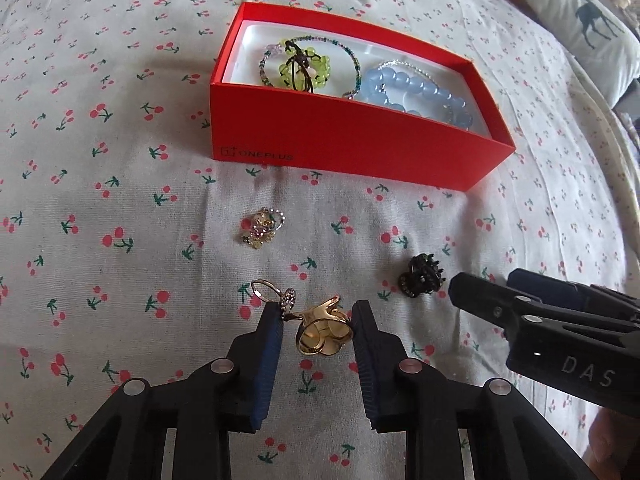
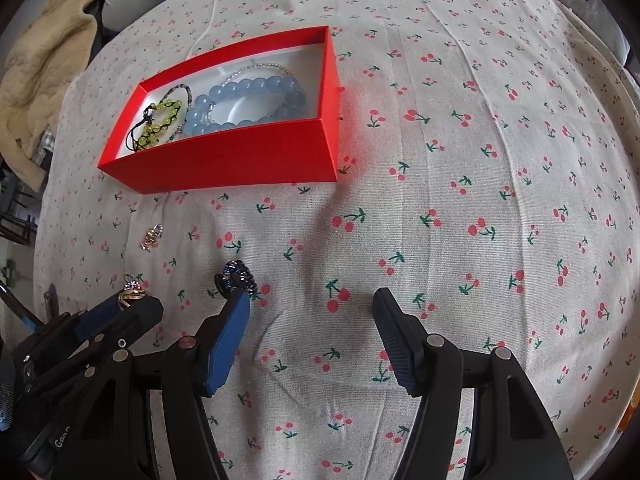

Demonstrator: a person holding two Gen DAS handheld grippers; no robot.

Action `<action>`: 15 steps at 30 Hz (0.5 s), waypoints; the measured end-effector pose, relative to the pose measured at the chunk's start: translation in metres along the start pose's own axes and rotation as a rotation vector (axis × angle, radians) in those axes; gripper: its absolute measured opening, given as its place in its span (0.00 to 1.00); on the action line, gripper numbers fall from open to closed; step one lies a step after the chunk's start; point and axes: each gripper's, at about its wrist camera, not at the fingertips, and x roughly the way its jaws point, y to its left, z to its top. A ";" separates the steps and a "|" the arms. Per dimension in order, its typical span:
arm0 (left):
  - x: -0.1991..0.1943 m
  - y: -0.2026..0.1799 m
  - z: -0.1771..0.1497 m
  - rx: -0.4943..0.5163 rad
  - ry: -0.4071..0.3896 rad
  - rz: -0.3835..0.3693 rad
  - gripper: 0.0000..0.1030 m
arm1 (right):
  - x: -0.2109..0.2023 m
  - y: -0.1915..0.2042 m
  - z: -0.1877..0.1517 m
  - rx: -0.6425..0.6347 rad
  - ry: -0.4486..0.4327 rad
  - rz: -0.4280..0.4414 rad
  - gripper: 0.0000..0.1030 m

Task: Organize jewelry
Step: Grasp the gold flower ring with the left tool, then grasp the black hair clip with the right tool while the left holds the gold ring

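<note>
The gold ring (image 1: 322, 330) lies on the cherry-print sheet (image 1: 120, 120), between the wide-apart pads of the left gripper (image 1: 319, 314), which holds nothing. It looks hard, shiny and likely slippery (pinch its round band). The right gripper (image 2: 312, 300) is wide and holds nothing, beside a dark hair claw (image 2: 234, 278). The red box (image 1: 352, 152) holds smooth bead bracelets.

Thin ring (image 1: 267, 290): band partly hidden behind a blue pad of the left gripper (image 1: 318, 316). Blue bead bracelet (image 1: 420, 92): near side cut off by the red box (image 1: 344, 148) wall. Small charm cluster (image 2: 151, 237): too small to identify from the right wrist. Gold ring (image 2: 130, 294): mostly hidden there behind the left gripper. Deer-print pillow (image 1: 592, 36): cropped by the frame edge.
</note>
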 end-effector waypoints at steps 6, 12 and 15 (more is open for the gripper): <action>-0.009 0.015 -0.002 -0.007 -0.014 0.013 0.28 | 0.012 0.017 0.006 0.006 0.016 0.042 0.65; -0.010 0.026 -0.004 -0.020 -0.009 0.021 0.28 | 0.015 0.032 0.010 0.017 0.023 0.108 0.65; -0.012 0.030 -0.005 -0.025 -0.010 0.023 0.28 | 0.016 0.037 0.011 0.012 0.022 0.118 0.65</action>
